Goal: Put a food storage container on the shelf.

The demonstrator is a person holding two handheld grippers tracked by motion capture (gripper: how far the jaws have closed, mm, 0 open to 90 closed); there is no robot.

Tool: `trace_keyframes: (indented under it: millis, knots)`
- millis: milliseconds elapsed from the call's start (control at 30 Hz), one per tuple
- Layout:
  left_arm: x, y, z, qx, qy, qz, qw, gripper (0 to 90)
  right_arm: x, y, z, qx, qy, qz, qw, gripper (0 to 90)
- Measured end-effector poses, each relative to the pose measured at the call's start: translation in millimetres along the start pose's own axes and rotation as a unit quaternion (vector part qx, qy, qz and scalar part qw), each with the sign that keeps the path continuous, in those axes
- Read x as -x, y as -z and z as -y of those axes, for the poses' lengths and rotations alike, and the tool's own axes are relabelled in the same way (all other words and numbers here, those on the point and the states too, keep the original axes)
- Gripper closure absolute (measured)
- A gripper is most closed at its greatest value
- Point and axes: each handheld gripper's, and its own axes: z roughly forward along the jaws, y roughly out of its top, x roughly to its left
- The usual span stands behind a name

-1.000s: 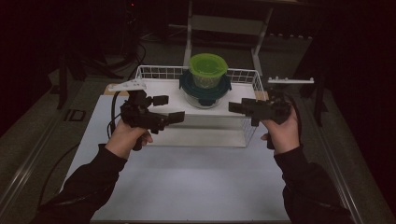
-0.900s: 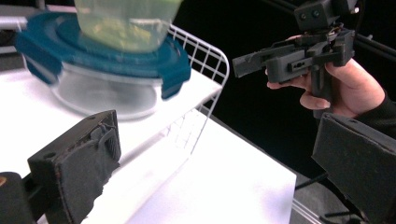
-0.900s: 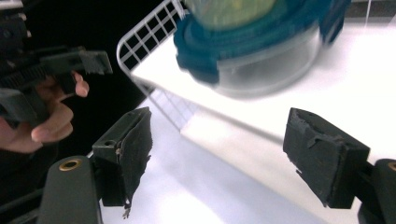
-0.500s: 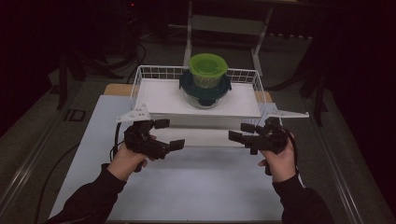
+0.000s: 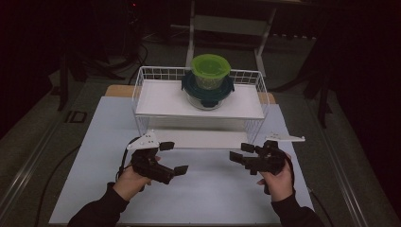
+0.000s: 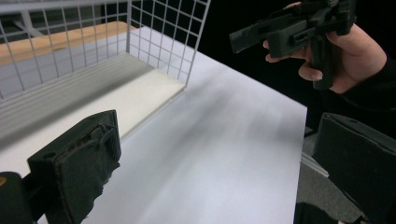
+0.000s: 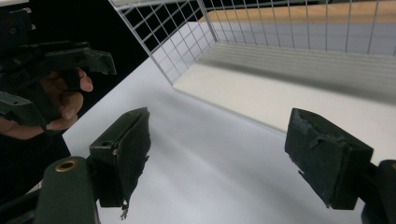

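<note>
A white wire rack (image 5: 161,99) with two shelves stands at the back of the white table mat (image 5: 213,194). On its upper shelf a green-lidded tub (image 5: 211,66) sits stacked on a dark teal-lidded glass bowl (image 5: 207,92). My left gripper (image 5: 174,157) hovers low in front of the rack's left corner, open and empty. My right gripper (image 5: 240,152) hovers in front of the right corner, also open and empty. The two point toward each other. In the left gripper view my jaws (image 6: 215,158) frame bare mat, with the right gripper (image 6: 289,32) beyond. The right gripper view (image 7: 224,154) mirrors this, with the left gripper (image 7: 56,60) beyond.
The rack's lower shelf (image 5: 203,139) lies just behind both grippers. A wooden board (image 5: 118,90) shows under the rack at the back. A metal stand (image 5: 227,23) rises behind the table. Dark floor surrounds the mat, and a cable (image 5: 52,175) trails at the left.
Both hands have come down and back toward the person, from the height of the rack's top shelf to low over the mat in front of it. The jaws stay apart.
</note>
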Motion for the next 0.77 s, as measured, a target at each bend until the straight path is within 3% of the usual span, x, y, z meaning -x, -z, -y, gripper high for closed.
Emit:
trace_keyframes:
  millis: [333,500,667,767]
  knots:
    - [5.1,-7.2,28.2,-0.011,-0.003,0.011,0.9999,0.4,10.6,1.7,35.3,0.013,-0.003,0.005,0.9999,21.4]
    - [8.4,-10.7,42.5,-0.016,-0.009,0.012,0.9998,0.4,17.3,2.4,50.4,0.002,0.005,0.017,0.9998,20.3]
    - [6.3,-13.4,55.3,-0.012,-0.004,0.01,0.9999,0.4,22.8,0.3,58.1,-0.005,0.009,0.022,0.9997,19.6]
    - [5.5,-14.6,60.1,-0.018,-0.012,0.002,0.9998,0.4,22.5,-0.7,58.2,-0.002,0.015,0.025,0.9996,19.6]
